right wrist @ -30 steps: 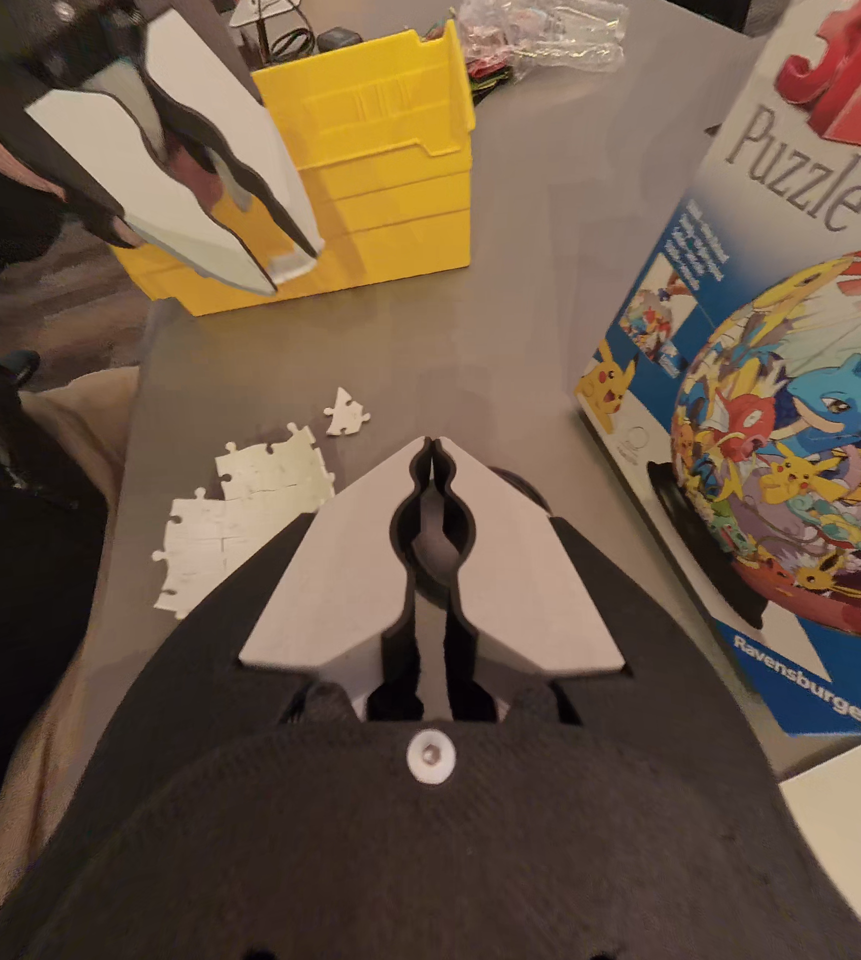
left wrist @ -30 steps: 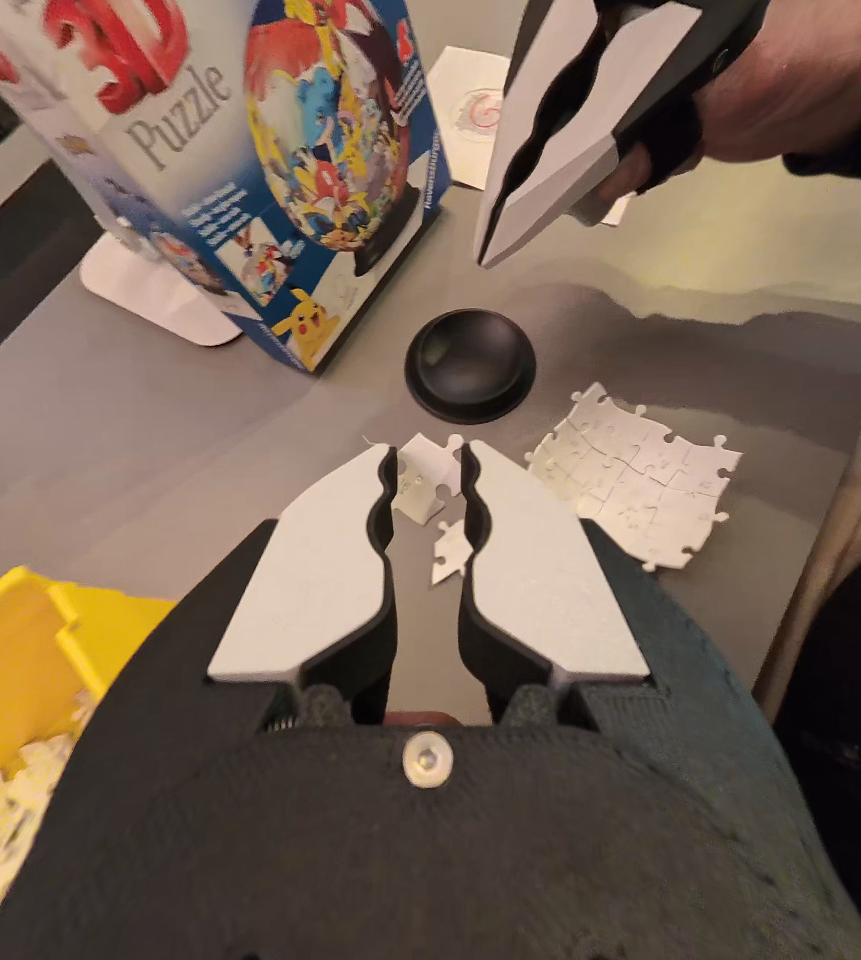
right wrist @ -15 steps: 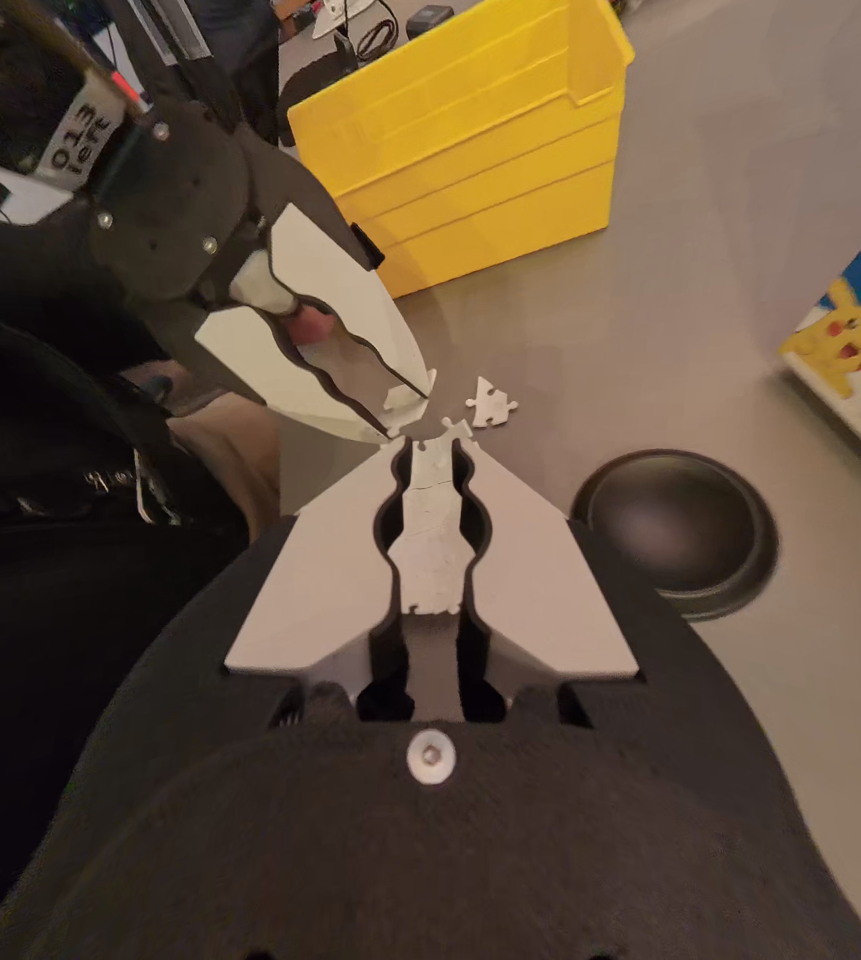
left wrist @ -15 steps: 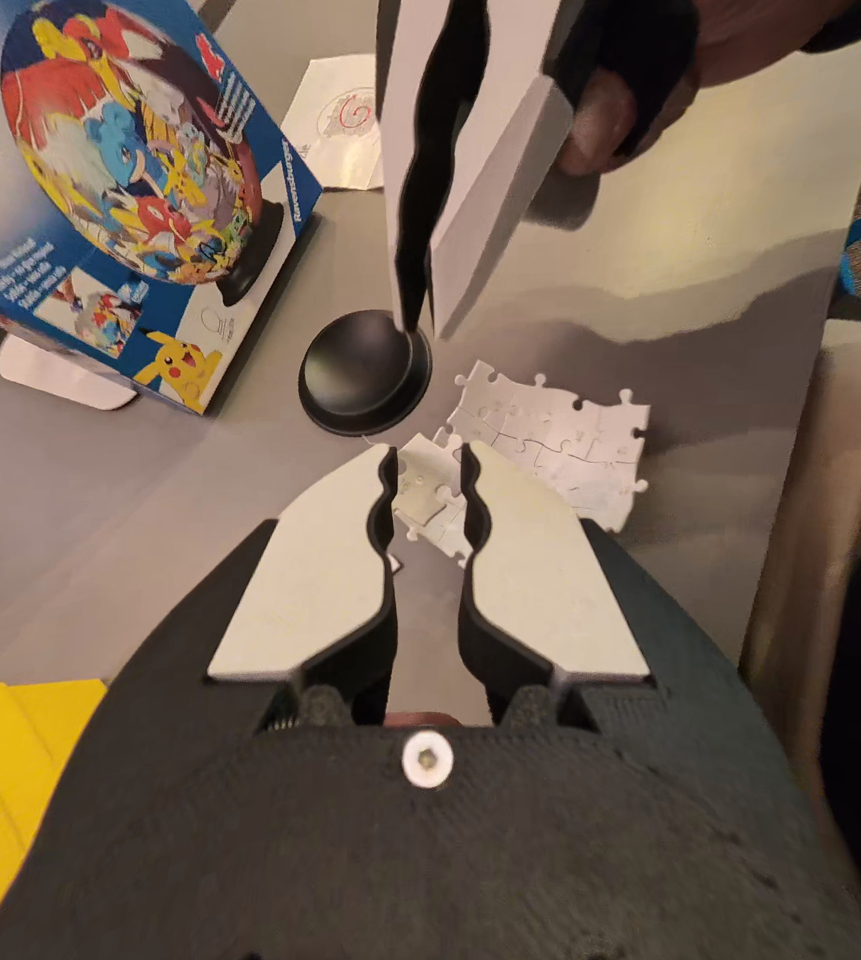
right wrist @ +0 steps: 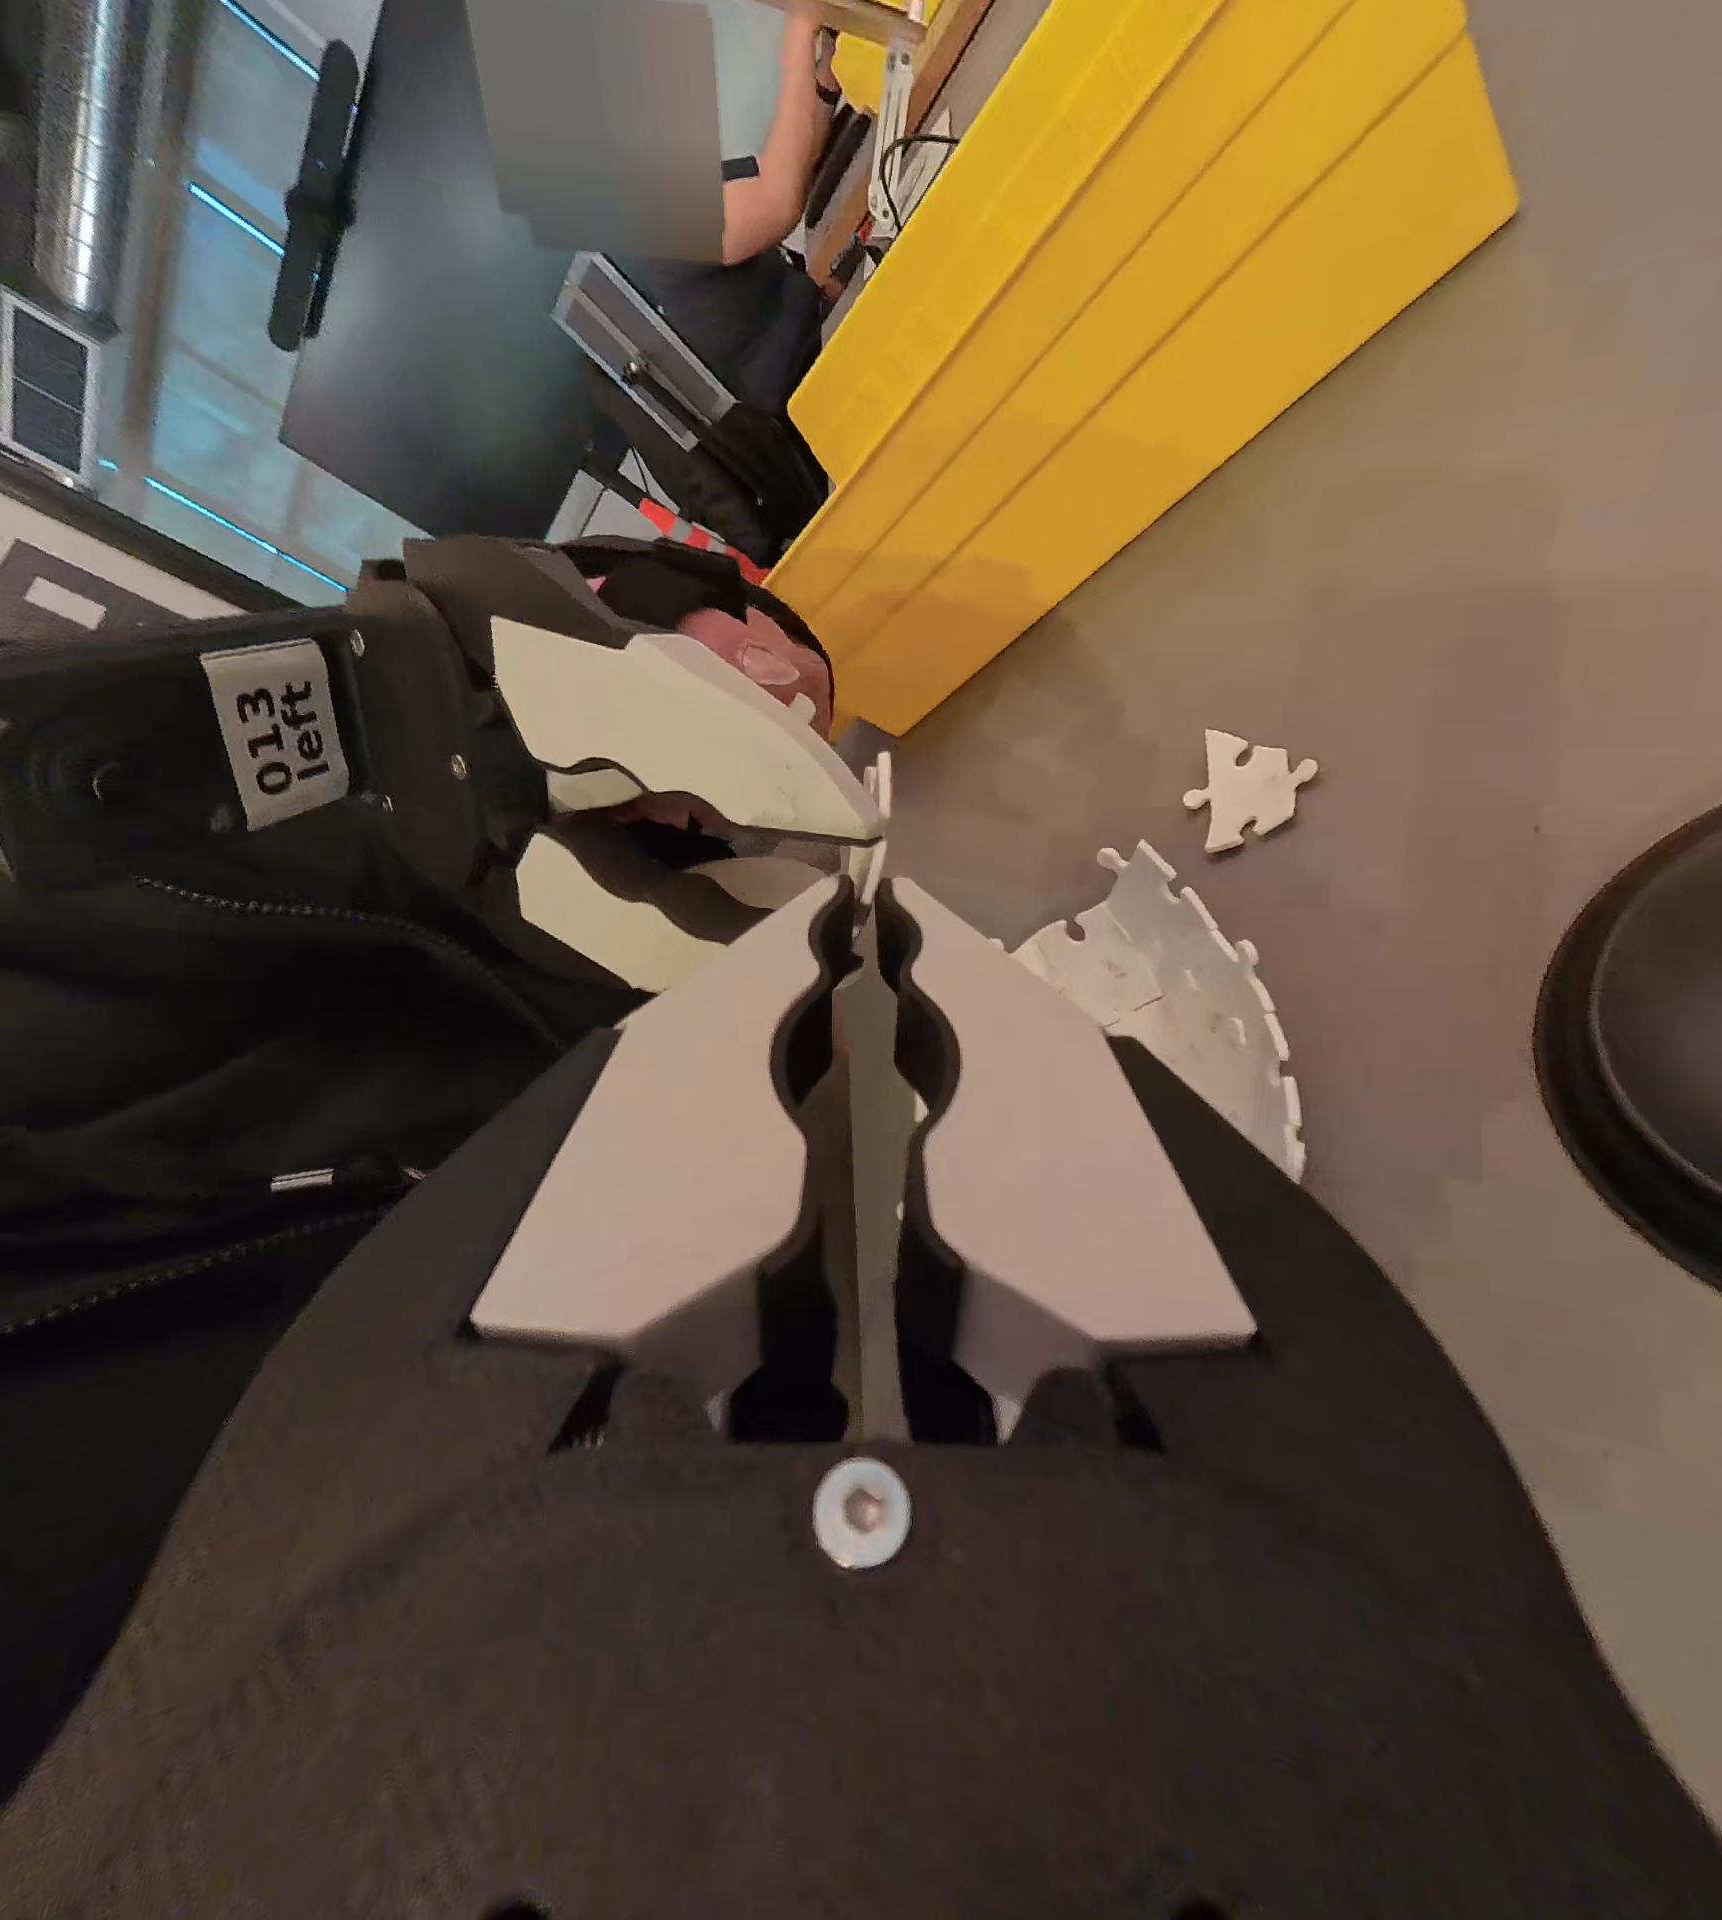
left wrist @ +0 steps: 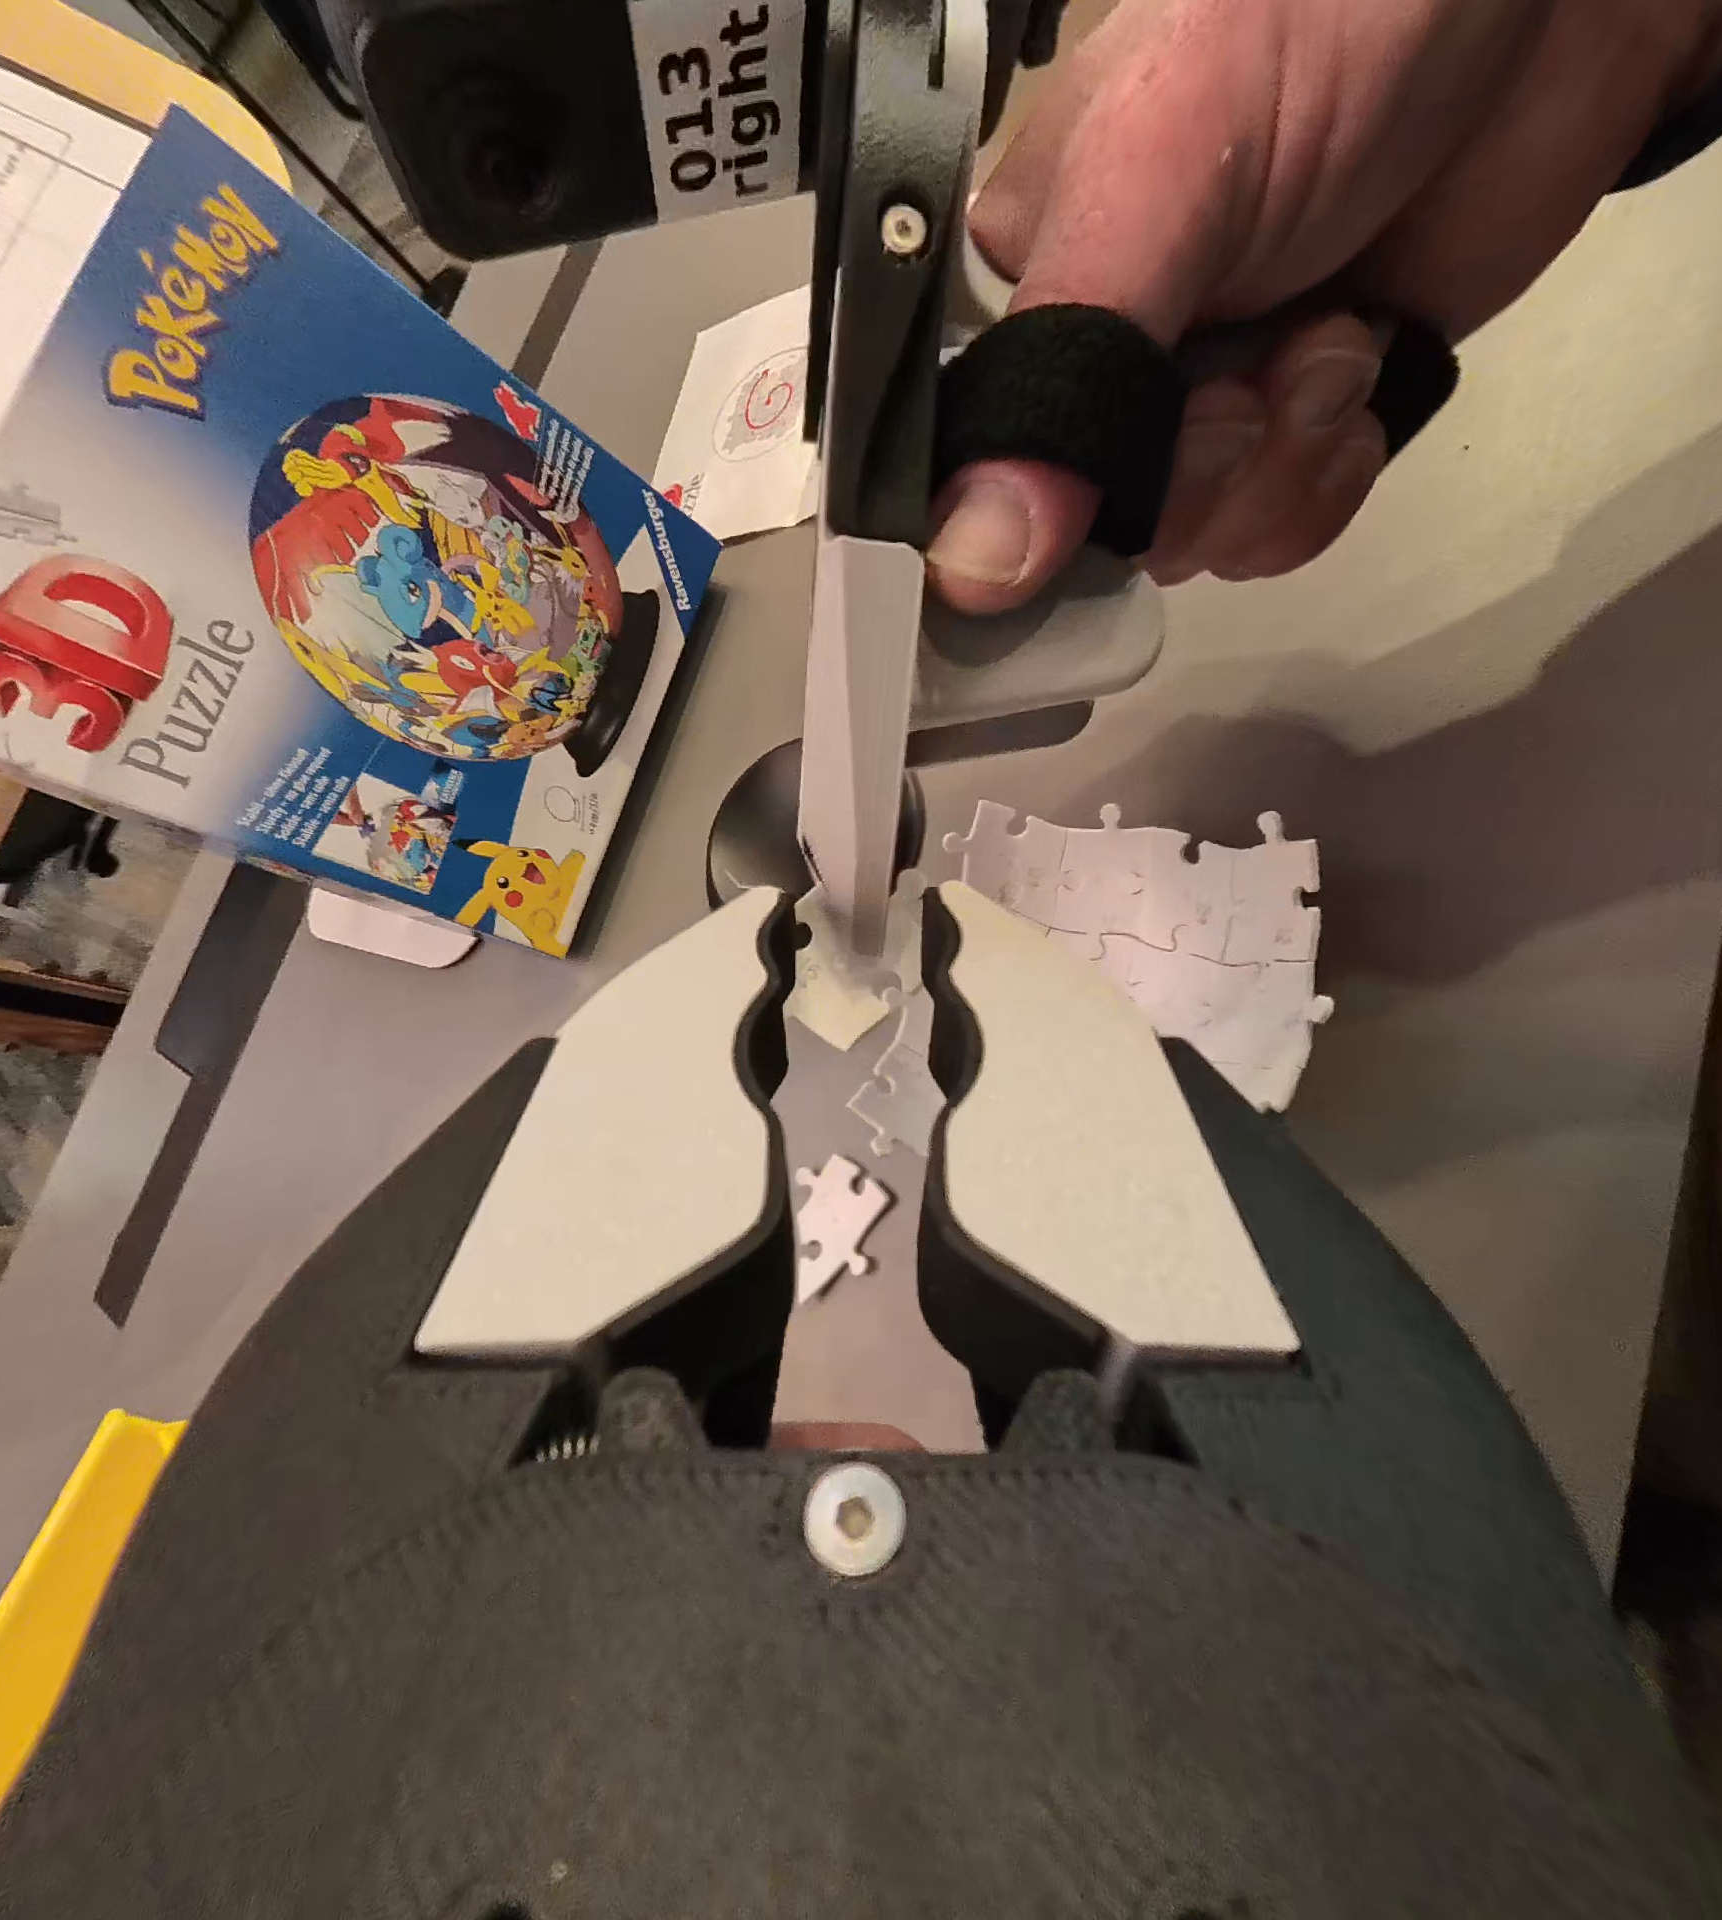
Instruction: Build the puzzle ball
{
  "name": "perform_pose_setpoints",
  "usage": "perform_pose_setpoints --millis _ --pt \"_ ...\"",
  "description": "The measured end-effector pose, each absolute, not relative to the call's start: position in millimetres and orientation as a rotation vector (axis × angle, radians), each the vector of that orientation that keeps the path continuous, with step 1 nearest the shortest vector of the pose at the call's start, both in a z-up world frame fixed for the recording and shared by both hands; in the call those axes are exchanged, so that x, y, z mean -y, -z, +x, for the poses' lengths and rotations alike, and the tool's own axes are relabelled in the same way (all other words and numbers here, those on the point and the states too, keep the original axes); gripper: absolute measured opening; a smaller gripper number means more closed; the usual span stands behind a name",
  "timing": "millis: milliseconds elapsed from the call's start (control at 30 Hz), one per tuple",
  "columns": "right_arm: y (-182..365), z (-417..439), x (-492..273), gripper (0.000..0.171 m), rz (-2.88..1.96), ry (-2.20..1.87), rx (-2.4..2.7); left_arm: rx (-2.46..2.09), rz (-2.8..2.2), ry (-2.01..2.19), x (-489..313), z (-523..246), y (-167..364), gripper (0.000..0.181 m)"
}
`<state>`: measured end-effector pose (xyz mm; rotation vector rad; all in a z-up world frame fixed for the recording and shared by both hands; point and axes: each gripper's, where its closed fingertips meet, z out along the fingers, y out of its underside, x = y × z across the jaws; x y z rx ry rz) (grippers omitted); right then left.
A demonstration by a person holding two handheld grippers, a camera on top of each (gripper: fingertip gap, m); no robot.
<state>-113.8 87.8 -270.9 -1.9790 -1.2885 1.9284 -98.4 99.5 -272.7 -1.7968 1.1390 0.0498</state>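
Observation:
My left gripper (left wrist: 859, 920) is shut on a small white puzzle piece (left wrist: 841, 1006) held across its tips, just above the grey table. My right gripper (right wrist: 862, 896) comes in from the opposite side, turned on edge. Its jaws are almost closed on the edge of the same piece (right wrist: 870, 868). It shows in the left wrist view (left wrist: 857, 935) reaching down from above. The left gripper (right wrist: 867, 826) also shows in the right wrist view. A joined sheet of white pieces (left wrist: 1184, 935) lies to the right. A loose piece (left wrist: 836, 1221) lies under my left fingers.
A black round stand (left wrist: 748, 831) sits just beyond the grippers, partly hidden. The puzzle box (left wrist: 317, 540) leans at the left and a paper sheet (left wrist: 743, 436) lies behind. A yellow bin (right wrist: 1148, 343) stands at my left. A seated person (right wrist: 732, 301) is in the background. Both grippers' tips are close together, under 4 cm apart.
Both grippers have come together. The right gripper dropped from above the stand, rolled on edge and closed its jaws onto the piece that the left gripper holds.

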Motion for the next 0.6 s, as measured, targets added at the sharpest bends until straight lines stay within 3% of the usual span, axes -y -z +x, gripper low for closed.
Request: perform_pose_setpoints --millis 333,600 --pt "255.4 -104.2 -101.9 0.000 -1.931 -1.797 1.275 -1.068 -1.781 -0.095 -97.6 -119.0 252.2 0.024" --pt "261.7 -68.0 -110.1 0.000 -1.971 -1.592 1.237 -0.979 -1.993 -0.101 -79.3 -163.8 297.3 0.024"
